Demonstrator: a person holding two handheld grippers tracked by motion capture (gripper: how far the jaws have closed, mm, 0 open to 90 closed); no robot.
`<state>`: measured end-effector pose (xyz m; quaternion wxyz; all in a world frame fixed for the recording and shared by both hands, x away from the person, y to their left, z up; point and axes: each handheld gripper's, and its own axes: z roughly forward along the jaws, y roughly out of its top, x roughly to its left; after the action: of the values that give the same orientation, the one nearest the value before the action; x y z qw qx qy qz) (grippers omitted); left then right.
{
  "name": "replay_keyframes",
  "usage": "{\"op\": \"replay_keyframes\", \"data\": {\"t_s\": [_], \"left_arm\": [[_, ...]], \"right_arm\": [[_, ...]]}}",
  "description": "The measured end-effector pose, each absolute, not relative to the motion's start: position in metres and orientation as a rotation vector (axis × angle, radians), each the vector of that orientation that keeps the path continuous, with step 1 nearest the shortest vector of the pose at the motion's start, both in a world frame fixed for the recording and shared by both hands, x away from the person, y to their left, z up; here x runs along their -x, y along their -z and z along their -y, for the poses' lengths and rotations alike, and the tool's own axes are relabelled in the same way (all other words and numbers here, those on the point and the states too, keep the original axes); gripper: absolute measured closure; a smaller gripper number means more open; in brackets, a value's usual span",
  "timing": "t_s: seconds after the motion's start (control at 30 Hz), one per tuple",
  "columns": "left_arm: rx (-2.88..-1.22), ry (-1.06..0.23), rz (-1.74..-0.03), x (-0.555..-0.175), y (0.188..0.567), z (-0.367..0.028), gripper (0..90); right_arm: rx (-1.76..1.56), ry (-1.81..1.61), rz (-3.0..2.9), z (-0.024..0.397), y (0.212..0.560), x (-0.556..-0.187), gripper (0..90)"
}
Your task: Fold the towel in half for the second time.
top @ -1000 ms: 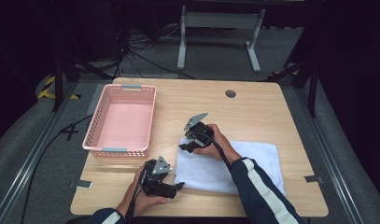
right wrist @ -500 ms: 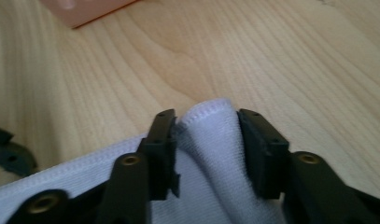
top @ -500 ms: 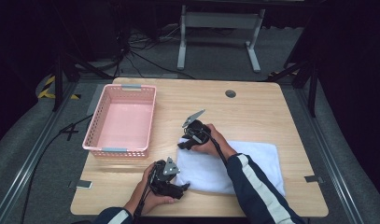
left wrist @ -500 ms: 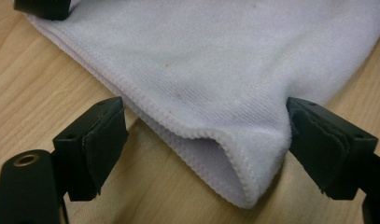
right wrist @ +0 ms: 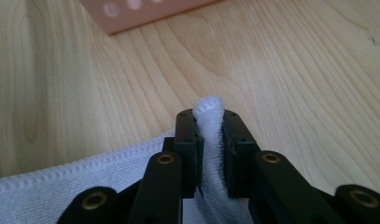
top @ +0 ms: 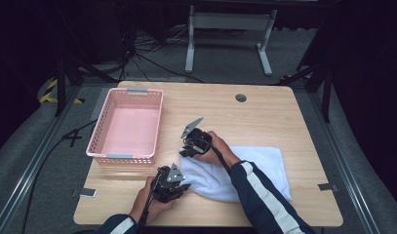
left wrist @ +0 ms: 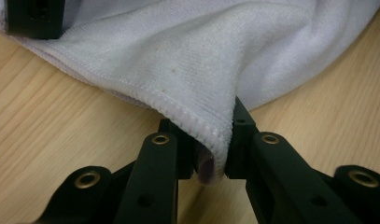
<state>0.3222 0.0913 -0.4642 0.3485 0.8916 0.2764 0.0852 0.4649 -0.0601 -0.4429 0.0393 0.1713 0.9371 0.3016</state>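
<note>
A white towel (top: 254,168) lies on the wooden table (top: 284,117), spreading right from the middle. My left gripper (top: 179,187) pinches its near left hem; in the left gripper view the stitched edge of the towel (left wrist: 197,79) is clamped in my left gripper (left wrist: 211,161), whose jaws have just been closing. My right gripper (top: 186,151) holds the far left corner; in the right gripper view a fold of the towel (right wrist: 211,140) stands squeezed in my right gripper (right wrist: 210,122), whose jaws have also just been closing.
A pink plastic basket (top: 128,124) stands on the left part of the table, close to both grippers; its rim (right wrist: 145,11) shows ahead in the right gripper view. A round grommet (top: 241,97) sits near the table's far edge. Bare wood lies right of the towel.
The left hand has shifted right up to the towel's near left hem and its jaws have closed on it. The right gripper has moved slightly and closed on the far left corner.
</note>
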Motion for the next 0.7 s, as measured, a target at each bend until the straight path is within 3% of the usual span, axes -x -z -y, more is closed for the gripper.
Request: {"op": "replay_keyframes", "data": {"t_s": [0.2, 0.33, 0.53, 0.7], "left_arm": [[-2.252, -0.26, -0.727, -0.313, 0.444, -0.114, 79.1], [-2.236, -0.327, -0.67, -0.31, 0.43, -0.107, 79.1], [-2.252, -0.363, -0.584, -0.315, 0.414, -0.083, 78.7], [-2.322, -0.413, -0.423, -0.321, 0.394, -0.041, 78.5]], "right_arm": [[-0.461, -1.041, -2.826, 0.045, 0.424, -0.455, 78.8], [-0.425, -1.125, -2.784, 0.051, 0.403, -0.451, 78.7], [-0.42, -1.213, -2.729, 0.083, 0.376, -0.448, 78.5], [-0.483, -1.297, -2.649, 0.141, 0.352, -0.441, 78.0]]}}
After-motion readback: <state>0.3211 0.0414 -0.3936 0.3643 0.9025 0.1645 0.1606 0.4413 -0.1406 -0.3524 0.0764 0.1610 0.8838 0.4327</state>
